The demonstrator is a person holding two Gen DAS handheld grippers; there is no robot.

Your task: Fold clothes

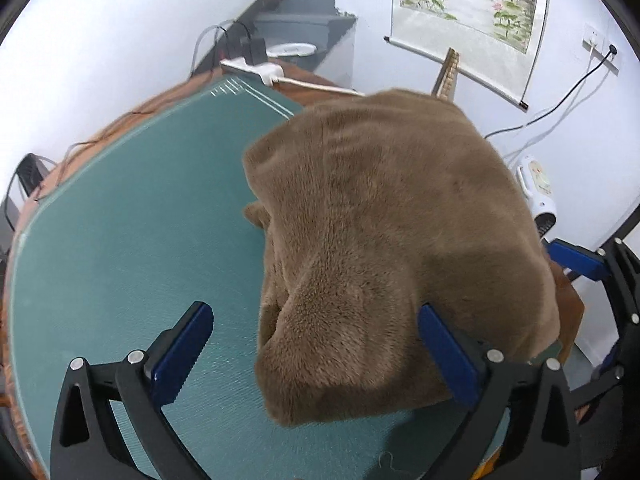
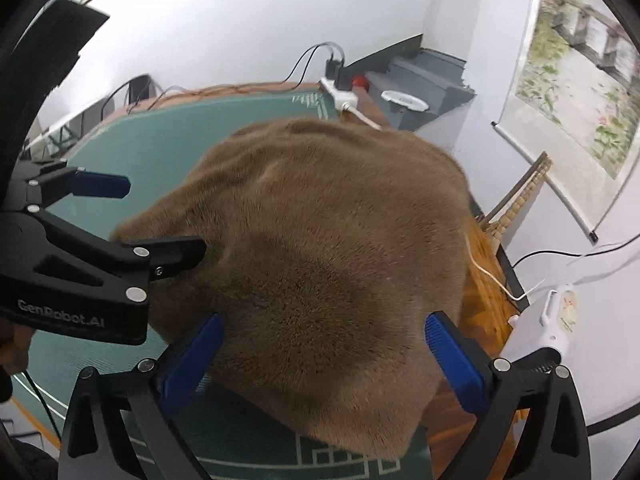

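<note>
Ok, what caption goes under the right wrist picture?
Both open grippers, right gripper and left gripper, around a fuzzy brown garment on the green mat.

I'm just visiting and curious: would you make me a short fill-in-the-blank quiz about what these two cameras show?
1. The fuzzy garment on the table is ____ in colour.
2. It lies on a ____ mat.
3. The left gripper has its jaws ____.
4. The pads of the right gripper are ____ in colour.

Missing words: brown; green; open; blue
</note>
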